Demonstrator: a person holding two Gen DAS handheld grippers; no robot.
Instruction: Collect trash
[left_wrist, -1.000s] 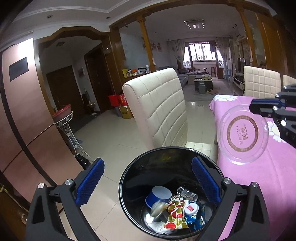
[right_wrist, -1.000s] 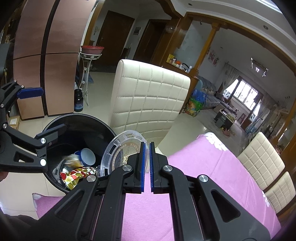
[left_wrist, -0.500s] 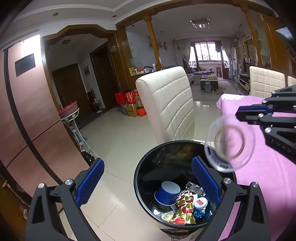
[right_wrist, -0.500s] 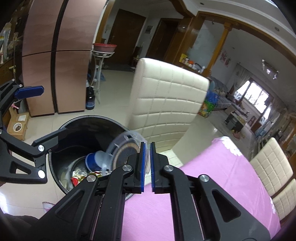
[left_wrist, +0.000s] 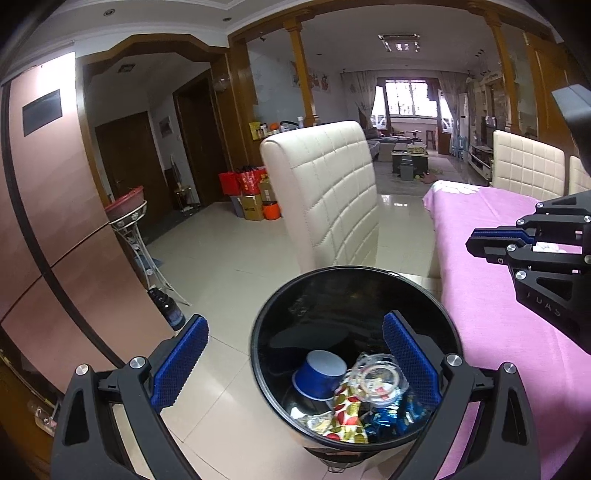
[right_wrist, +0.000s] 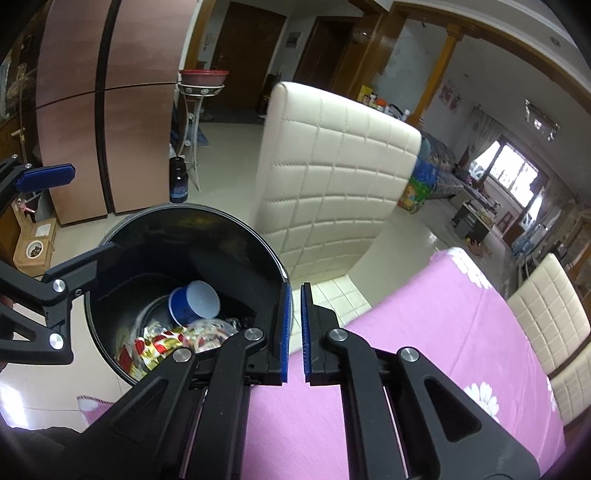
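A black round trash bin (left_wrist: 280, 306) stands on the floor beside the pink table. In it lie a blue cup (left_wrist: 319, 378), a clear plastic lid (left_wrist: 380, 378) and a red-and-yellow wrapper (left_wrist: 345, 413). My left gripper (left_wrist: 295, 363) is wide open, one finger outside the bin's left rim and one over its right side. My right gripper (right_wrist: 294, 328) sits over the table edge by the bin (right_wrist: 184, 229), its jaws slightly apart and empty. It also shows in the left wrist view (left_wrist: 496, 243). The lid (right_wrist: 210, 328) shows in the bin in the right wrist view.
A cream quilted chair (left_wrist: 332, 192) stands just behind the bin. The table with a pink flowered cloth (left_wrist: 491, 295) runs along the right, with more cream chairs (right_wrist: 550, 314) at its far side. A brown fridge (left_wrist: 44, 221) and a plant stand (left_wrist: 129, 221) are on the left.
My right gripper opened a little and let go of the clear lid, which fell into the bin. The left gripper drew back, so the bin looks smaller and farther.
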